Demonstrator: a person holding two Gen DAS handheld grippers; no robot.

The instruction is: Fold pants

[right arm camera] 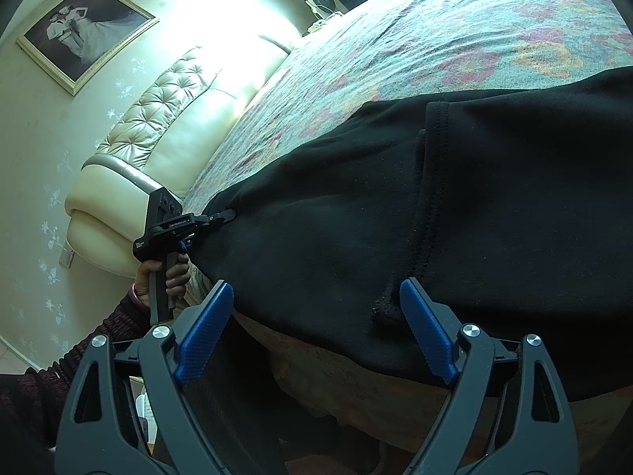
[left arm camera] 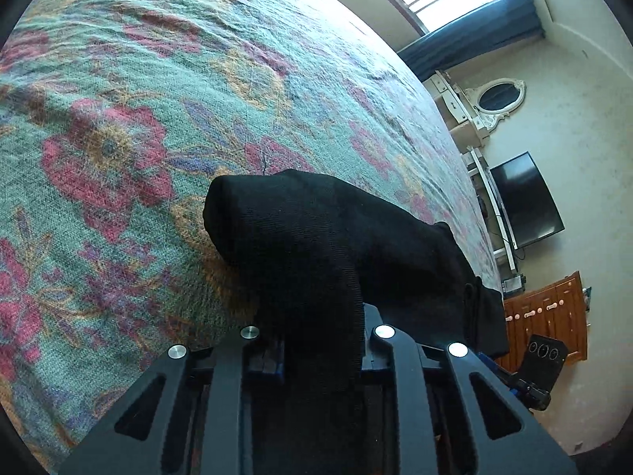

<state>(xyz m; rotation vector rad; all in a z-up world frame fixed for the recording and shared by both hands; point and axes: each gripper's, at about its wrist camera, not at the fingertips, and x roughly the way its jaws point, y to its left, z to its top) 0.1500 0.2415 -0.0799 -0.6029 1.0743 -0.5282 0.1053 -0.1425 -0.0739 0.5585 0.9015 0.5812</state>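
while it's early days: pants (right arm camera: 474,206) mostly flat on the bed (left arm camera: 138,99)
left gripper (left arm camera: 320,340): clenched on a pants edge
right gripper (right arm camera: 316,316): spread wide, holding nothing
left to do: basically all the folding, i'd guess

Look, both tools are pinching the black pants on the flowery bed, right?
Not quite. Only the left tool is pinching the black pants. The right wrist view shows the right tool wide open, its blue pads apart at the cloth's edge. The flowery bed is right.

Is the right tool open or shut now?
Open: the right tool has its blue fingers wide apart at the black pants, gripping nothing.
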